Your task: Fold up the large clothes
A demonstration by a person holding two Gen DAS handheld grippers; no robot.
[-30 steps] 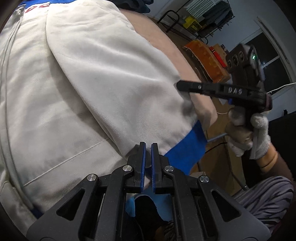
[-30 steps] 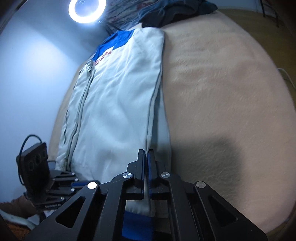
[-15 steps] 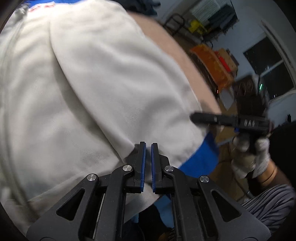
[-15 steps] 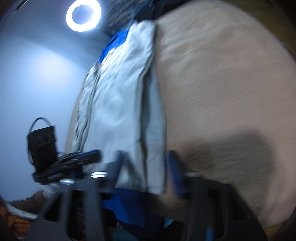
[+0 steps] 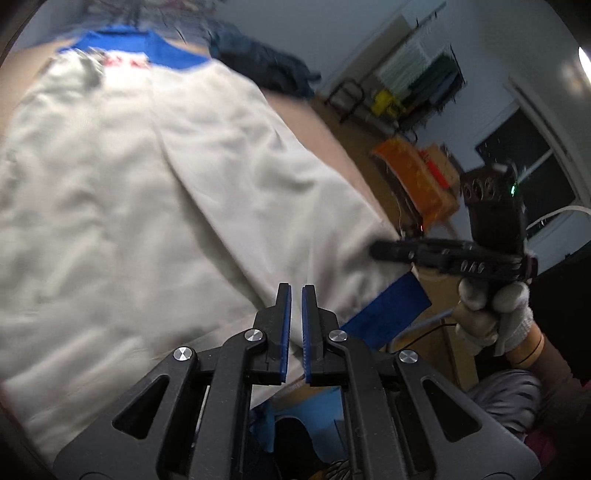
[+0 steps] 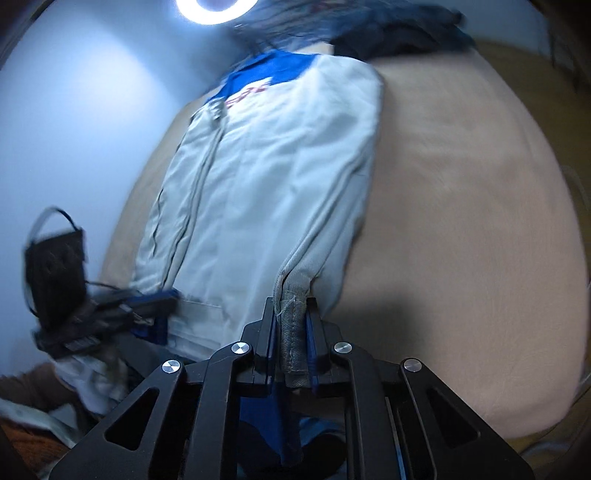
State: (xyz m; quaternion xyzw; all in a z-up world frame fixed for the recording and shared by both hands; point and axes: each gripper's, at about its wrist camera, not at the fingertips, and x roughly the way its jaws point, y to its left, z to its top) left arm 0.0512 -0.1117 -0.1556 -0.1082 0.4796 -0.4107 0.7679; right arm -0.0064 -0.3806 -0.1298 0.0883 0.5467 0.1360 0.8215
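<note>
Laid lengthwise on a beige bed [image 6: 461, 192]: a pale grey-white jacket [image 6: 273, 192] with blue collar end toward the far edge, blue hem hanging off the near edge.

Seen only from the left wrist view: a room beyond the bed's right side, with an orange box [image 5: 417, 177], a dark window [image 5: 528, 166] and a clothes rack [image 5: 417, 77]; also the right gripper [image 5: 384, 252] side-on, held by a white-gloved hand [image 5: 491, 306], its tip at the jacket's near right corner just above the blue hem [image 5: 384, 314].

Seen only from the right wrist view: a ring light [image 6: 218, 7] at the top, the jacket's zip line running down its left half, bare bed to the right of the garment, a dark heap of clothes [image 6: 399, 33] at the far edge, and the left gripper [image 6: 166, 299], blurred, at the jacket's near left corner.

Right gripper [image 6: 291, 314] jaws clamped on a bunched grey seam of the jacket, cloth filling the gap between the pads.

Left gripper [image 5: 296, 291] jaws nearly closed, a narrow slit between the blue pads, over the jacket's near edge. Whether any cloth is pinched there: cannot tell.
</note>
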